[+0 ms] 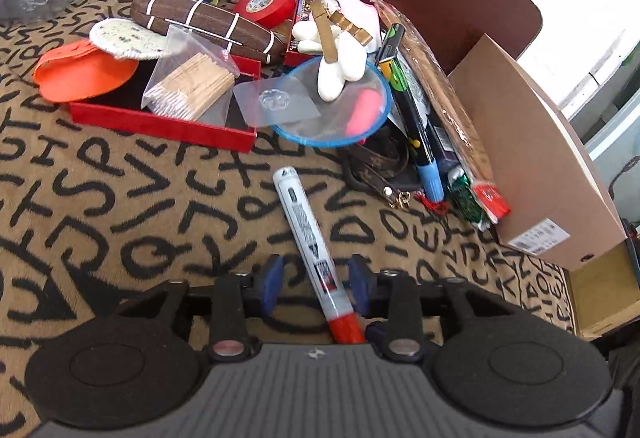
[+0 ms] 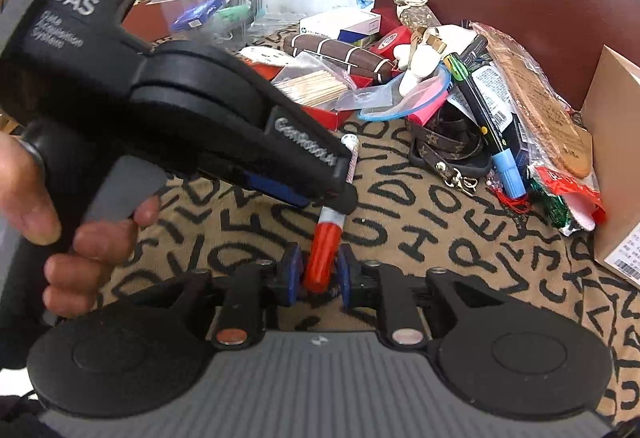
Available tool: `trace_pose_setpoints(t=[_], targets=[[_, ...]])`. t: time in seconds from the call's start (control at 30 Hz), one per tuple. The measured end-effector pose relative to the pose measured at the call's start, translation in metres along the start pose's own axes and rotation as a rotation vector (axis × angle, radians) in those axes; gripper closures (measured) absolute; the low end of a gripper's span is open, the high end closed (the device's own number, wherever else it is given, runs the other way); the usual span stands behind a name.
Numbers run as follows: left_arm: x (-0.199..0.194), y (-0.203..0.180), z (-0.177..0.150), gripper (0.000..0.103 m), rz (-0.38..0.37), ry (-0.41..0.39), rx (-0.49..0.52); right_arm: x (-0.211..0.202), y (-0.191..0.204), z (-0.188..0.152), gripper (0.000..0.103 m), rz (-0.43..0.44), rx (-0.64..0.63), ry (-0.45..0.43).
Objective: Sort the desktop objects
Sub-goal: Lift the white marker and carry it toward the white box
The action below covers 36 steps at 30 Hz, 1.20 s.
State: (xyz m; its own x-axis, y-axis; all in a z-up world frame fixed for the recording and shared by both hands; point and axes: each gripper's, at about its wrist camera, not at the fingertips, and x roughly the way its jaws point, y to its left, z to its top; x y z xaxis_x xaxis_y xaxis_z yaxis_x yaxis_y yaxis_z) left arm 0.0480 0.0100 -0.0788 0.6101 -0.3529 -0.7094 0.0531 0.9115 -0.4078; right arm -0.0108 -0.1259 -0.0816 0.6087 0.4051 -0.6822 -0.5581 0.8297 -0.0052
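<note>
Bracketing the white marker (image 1: 307, 238), the left gripper (image 1: 316, 280) has its 2 blue pads (image 1: 273, 280) standing apart from the barrel on both sides, so it is released with the pen lying between them on the letter-print cloth (image 1: 120, 198). Marker orientation: red cap (image 2: 322, 252) toward the cameras, grey tip toward the clutter. In the right wrist view the right gripper (image 2: 318, 276) has its 2 blue pads (image 2: 291, 274) flanking the red cap very closely; contact cannot be confirmed (a thin gap seems visible on each side), so it reads as slightly parted, not clamped. The left gripper body crosses that view from upper left, held by a hand (image 2: 60, 222). Beyond the marker, an open red box (image 1: 168, 118) holds an orange lid (image 1: 84, 74) and a bag of wooden sticks (image 1: 192, 82). A brown case with white bands (image 1: 208, 22) lies across its far edge, red tape roll (image 1: 266, 4) behind it. Just right, a blue-rimmed clear disc (image 1: 332, 106) carries a white plastic piece with a gold watch (image 1: 340, 18) on top. A blue-capped pen (image 1: 416, 130) and brown strap (image 1: 376, 166) lie beside a cardboard box (image 1: 532, 150).
</note>
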Motion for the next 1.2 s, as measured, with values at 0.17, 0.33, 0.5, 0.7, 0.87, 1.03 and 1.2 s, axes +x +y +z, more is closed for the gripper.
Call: trace_pose_setpoints(t=[0.17,0.33,0.5,0.7,0.87,1.03,1.2], targets=[[0.007,-0.006,0.004,0.064,0.023,-0.016,0.042,0.011,-0.001,0.005,0.071,-0.018,0.012,0.002],[0.011,-0.007,0.005,0.078,0.036,-0.017,0.054,0.014,-0.003,0.006,0.072,-0.023,0.028,-0.003],[0.011,-0.009,0.003,0.080,0.047,-0.020,0.069,0.015,-0.004,0.005,0.084,-0.009,0.038,-0.009],[0.000,-0.019,-0.002,0.081,0.042,-0.033,0.063,0.001,-0.002,0.002,0.085,-0.011,0.038,-0.024],[-0.014,-0.041,0.002,0.081,0.030,-0.083,0.107,-0.020,-0.010,0.004,0.085,-0.026,0.050,-0.083],[-0.024,-0.077,0.014,0.081,-0.004,-0.142,0.173,-0.046,-0.029,0.010,0.085,-0.069,0.077,-0.164],[-0.026,-0.121,0.030,0.081,-0.056,-0.190,0.237,-0.073,-0.058,0.018,0.085,-0.137,0.102,-0.245]])
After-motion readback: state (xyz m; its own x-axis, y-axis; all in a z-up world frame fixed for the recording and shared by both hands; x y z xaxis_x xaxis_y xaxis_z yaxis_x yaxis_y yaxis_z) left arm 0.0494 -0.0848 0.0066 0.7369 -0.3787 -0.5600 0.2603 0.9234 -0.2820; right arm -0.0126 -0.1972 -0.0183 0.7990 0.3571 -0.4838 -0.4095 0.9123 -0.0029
